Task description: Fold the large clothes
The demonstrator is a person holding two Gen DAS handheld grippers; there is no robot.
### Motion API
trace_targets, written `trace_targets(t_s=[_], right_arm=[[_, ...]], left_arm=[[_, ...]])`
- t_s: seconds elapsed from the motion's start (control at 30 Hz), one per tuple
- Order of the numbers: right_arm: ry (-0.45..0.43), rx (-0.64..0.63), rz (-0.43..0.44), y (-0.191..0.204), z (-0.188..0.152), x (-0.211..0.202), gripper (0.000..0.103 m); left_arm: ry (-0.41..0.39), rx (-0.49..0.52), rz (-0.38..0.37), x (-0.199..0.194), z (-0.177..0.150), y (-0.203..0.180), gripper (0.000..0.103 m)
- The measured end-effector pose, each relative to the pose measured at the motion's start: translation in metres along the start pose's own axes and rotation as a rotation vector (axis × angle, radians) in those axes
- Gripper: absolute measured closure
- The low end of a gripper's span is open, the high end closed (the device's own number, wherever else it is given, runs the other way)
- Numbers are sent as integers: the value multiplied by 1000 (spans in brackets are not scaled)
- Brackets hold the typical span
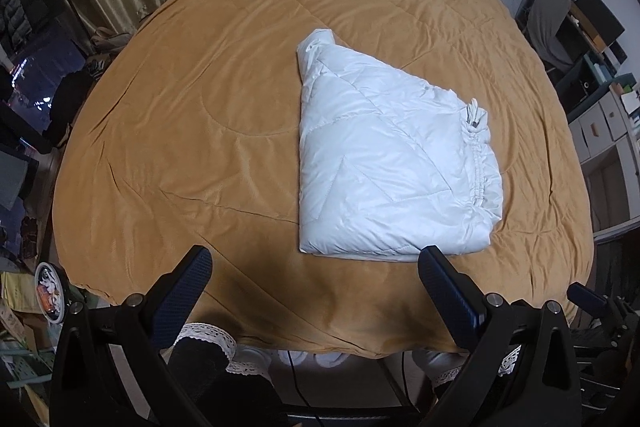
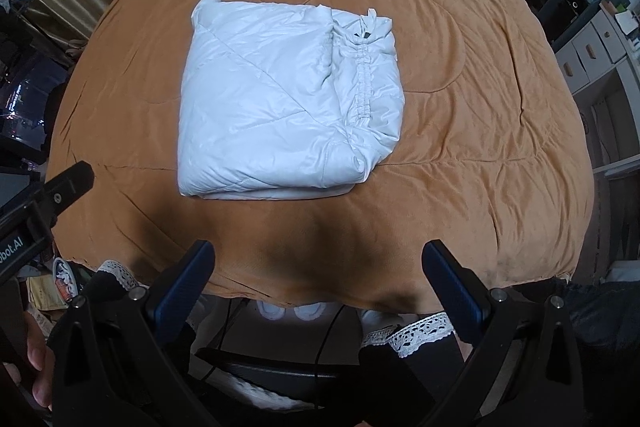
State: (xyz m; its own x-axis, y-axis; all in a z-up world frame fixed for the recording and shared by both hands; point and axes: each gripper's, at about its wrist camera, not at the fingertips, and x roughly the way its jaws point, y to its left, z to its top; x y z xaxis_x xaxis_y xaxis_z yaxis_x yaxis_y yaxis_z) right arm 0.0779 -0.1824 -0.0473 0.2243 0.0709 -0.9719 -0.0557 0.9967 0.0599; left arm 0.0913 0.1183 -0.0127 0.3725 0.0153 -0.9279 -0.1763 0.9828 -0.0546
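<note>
White jacket lies folded on the bed, both grippers held back at the near edge.

The padded jacket (image 2: 288,99) rests mid-blanket (image 2: 480,147), long axis running away from the near edge, drawstring hem to the right. The left gripper (image 1: 316,267) and right gripper (image 2: 318,263) hover spread and empty; the left looks nearer, just short of the jacket's near edge.

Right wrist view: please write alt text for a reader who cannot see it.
A white padded garment, folded into a neat rectangle, lies on a tan bedspread. The open right gripper hovers near the bed's edge, touching nothing.
</note>
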Motion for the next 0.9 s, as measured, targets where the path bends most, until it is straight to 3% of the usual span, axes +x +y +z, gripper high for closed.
trace_targets(t_s=[0.9], right_arm=[[24,-2,-19,9,-1,7,0]], left_arm=[[15,7,-36,-2,-5,0,0]])
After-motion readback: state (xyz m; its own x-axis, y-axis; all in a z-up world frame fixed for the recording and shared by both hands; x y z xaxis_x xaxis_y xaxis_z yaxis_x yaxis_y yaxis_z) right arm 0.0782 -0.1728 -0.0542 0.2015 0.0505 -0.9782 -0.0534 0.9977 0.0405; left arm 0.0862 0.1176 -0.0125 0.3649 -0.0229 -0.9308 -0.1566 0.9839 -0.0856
